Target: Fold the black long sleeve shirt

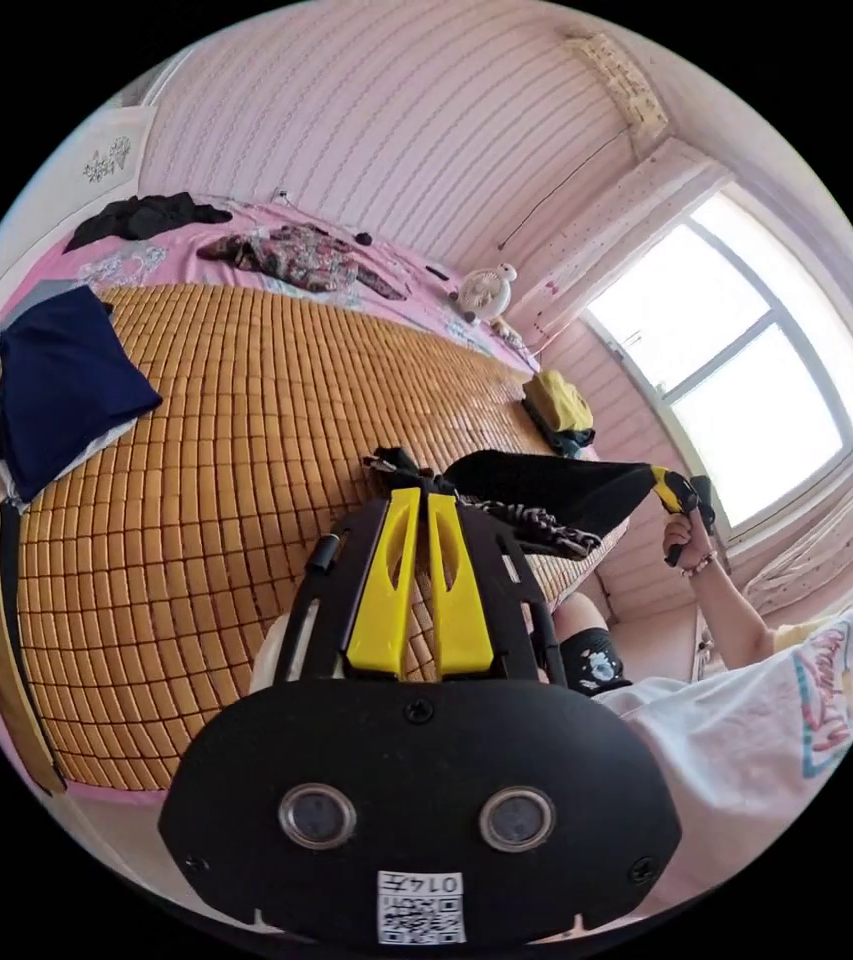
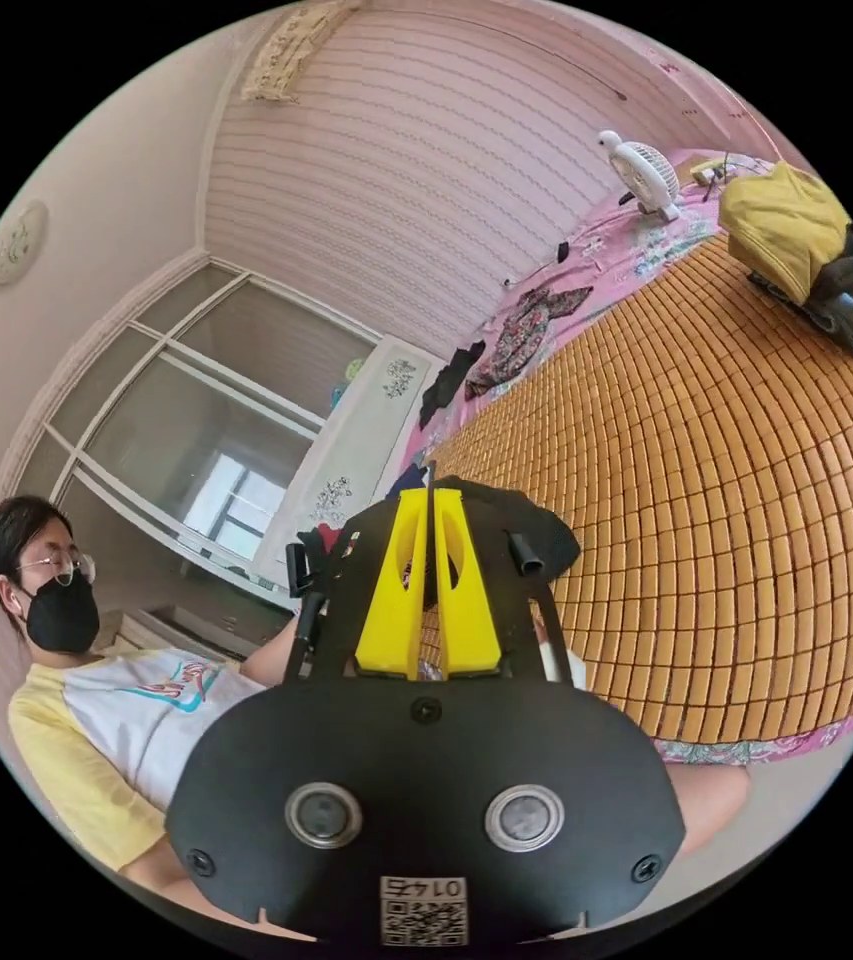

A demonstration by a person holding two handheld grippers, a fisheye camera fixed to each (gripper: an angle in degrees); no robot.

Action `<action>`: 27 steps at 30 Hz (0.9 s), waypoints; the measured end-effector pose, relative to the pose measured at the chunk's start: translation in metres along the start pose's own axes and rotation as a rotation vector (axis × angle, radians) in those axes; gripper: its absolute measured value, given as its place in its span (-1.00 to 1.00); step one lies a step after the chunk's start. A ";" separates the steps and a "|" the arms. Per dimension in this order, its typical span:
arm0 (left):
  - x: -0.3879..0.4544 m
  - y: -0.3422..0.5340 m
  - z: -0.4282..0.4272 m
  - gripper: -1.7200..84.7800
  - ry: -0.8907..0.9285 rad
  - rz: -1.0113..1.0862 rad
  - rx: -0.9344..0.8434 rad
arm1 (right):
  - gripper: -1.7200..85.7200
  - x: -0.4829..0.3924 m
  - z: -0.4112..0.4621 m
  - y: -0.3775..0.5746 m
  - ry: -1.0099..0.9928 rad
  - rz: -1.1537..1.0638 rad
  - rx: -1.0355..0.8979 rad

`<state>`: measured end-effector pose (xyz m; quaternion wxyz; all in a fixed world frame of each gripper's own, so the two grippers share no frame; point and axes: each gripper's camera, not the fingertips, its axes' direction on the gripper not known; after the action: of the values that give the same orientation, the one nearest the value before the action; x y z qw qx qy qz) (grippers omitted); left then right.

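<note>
Matt black cloth shirt [image 1: 556, 488] (glossy plastic fingers [image 1: 386, 580])

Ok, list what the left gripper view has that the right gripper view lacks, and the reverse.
Left gripper view: bright window, folded navy cloth, black shirt stretched between left gripper and right gripper. Right gripper view: glass cabinet doors, round ceiling lamp. Both: bamboo mat, white fan, yellow garment.

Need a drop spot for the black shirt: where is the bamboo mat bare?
Bare: the woven bamboo mat's centre, between the folded navy garment and the yellow-and-black bundle. Crowded: the far pink sheet with the floral garment and black clothing heap.
</note>
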<state>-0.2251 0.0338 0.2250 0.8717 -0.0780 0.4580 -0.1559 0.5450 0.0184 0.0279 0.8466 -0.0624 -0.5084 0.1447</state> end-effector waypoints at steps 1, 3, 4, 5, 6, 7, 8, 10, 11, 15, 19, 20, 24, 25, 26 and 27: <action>0.014 -0.013 -0.034 -0.98 0.002 0.036 0.073 | -0.96 -0.012 -0.007 -0.008 -0.003 -0.021 0.017; 0.039 -0.029 -0.090 -0.98 -0.006 0.097 0.193 | -0.96 -0.061 -0.033 -0.035 -0.062 -0.127 0.091; 0.056 -0.037 -0.130 -0.98 0.008 0.135 0.287 | -0.96 -0.074 -0.040 -0.041 -0.084 -0.153 0.111; 0.065 -0.040 -0.150 -0.98 0.022 0.153 0.337 | -0.95 -0.100 -0.054 -0.052 -0.128 -0.201 0.158; 0.083 -0.044 -0.191 -0.98 0.049 0.189 0.433 | -0.95 -0.126 -0.068 -0.060 -0.169 -0.248 0.206; 0.101 -0.047 -0.230 -0.98 0.050 0.217 0.510 | -0.95 -0.139 -0.074 -0.064 -0.181 -0.270 0.226; 0.111 -0.049 -0.247 -0.98 0.039 0.230 0.536 | -0.95 -0.165 -0.085 -0.071 -0.183 -0.317 0.252; 0.151 -0.052 -0.305 -0.98 -0.049 0.301 0.601 | -0.96 -0.207 -0.095 -0.078 -0.130 -0.392 0.253; 0.162 -0.053 -0.315 -0.98 -0.086 0.318 0.601 | -0.96 -0.235 -0.098 -0.080 -0.062 -0.443 0.246; 0.213 -0.040 -0.372 -0.98 -0.205 0.389 0.689 | -0.96 -0.308 -0.131 -0.069 -0.083 -0.587 0.377; 0.250 -0.005 -0.428 -0.98 -0.102 0.465 0.831 | -0.96 -0.357 -0.168 -0.046 -0.117 -0.694 0.472; 0.255 0.001 -0.434 -0.98 -0.095 0.478 0.847 | -0.96 -0.373 -0.179 -0.037 -0.116 -0.737 0.485; 0.289 0.040 -0.482 -0.98 -0.020 0.554 0.982 | -0.96 -0.426 -0.213 0.002 -0.131 -0.885 0.542; 0.298 0.051 -0.496 -0.98 0.010 0.579 1.025 | -0.96 -0.433 -0.218 0.007 -0.156 -0.896 0.550; 0.302 0.057 -0.504 -0.98 0.025 0.594 1.048 | -0.96 -0.446 -0.229 0.016 -0.235 -0.929 0.556; 0.310 0.068 -0.519 -0.98 0.044 0.623 1.098 | -0.96 -0.460 -0.238 0.023 -0.266 -0.966 0.560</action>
<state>-0.4734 -0.0049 -0.3285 0.7797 0.5209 0.3302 -0.1085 0.5467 -0.0916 -0.4785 0.7295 0.4221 -0.5239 -0.1228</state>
